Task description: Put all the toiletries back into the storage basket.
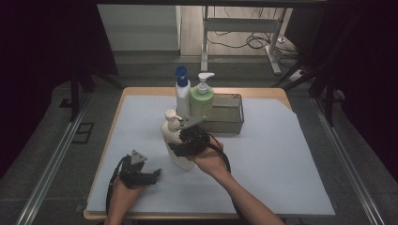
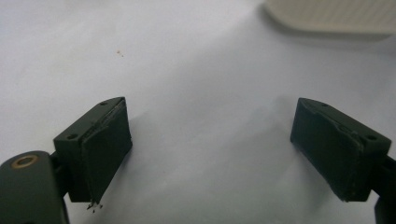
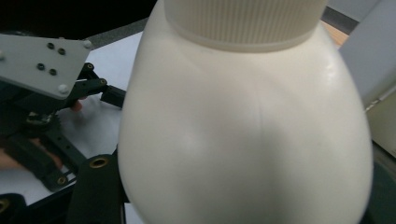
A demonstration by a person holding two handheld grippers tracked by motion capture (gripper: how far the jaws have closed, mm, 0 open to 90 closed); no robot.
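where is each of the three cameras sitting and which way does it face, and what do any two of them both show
High view: fixed above the person's side, looking forward and down on the table; both forearms, the left gripper and the right gripper show.
Left gripper view: rides the left gripper, looking down at the white sheet between its open jaws.
Right gripper view: rides the right gripper, facing the cream pump bottle up close.
Shared: the high and right gripper views both show the cream pump bottle and the left gripper.
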